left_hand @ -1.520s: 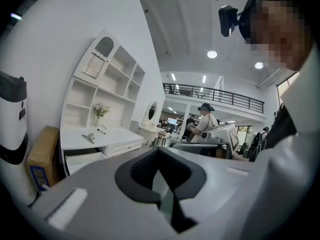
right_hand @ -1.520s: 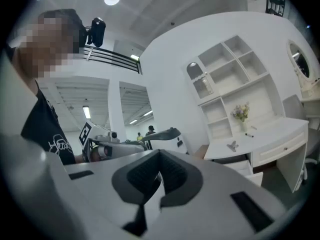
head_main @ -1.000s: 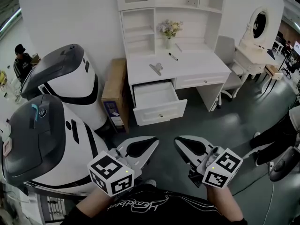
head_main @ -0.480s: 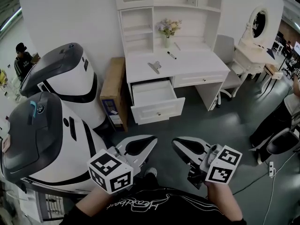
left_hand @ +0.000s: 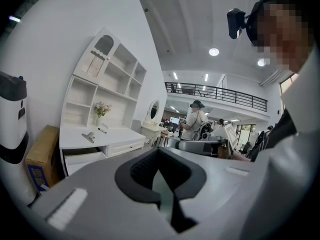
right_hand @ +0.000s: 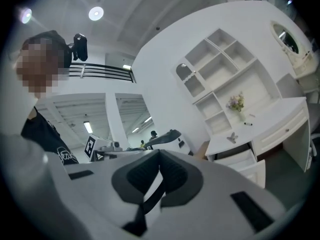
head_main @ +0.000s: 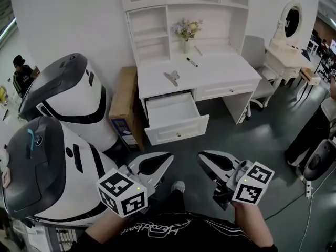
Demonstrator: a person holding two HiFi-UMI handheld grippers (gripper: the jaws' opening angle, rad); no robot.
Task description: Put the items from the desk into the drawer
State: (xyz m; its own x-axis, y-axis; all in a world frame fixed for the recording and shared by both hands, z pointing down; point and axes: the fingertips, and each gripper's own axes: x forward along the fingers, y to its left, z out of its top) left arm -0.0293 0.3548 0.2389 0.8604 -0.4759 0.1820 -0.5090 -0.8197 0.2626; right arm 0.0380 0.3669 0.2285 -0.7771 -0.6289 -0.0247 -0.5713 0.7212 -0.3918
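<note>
Nearer now, we have stepped toward the desk (head_main: 226, 73); clip (head_main: 171, 77) and pen (head_main: 193, 62) lie on its top, nothing yet in the open drawer (head_main: 176, 132). Our left claw (head_main: 169, 157) and right claw (head_main: 201, 158) are clenched, empty.

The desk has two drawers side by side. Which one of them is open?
The left drawer, below the binder clip in the head view, is pulled out from the desk. The right drawer sits flush with the desk front, shut.
</note>
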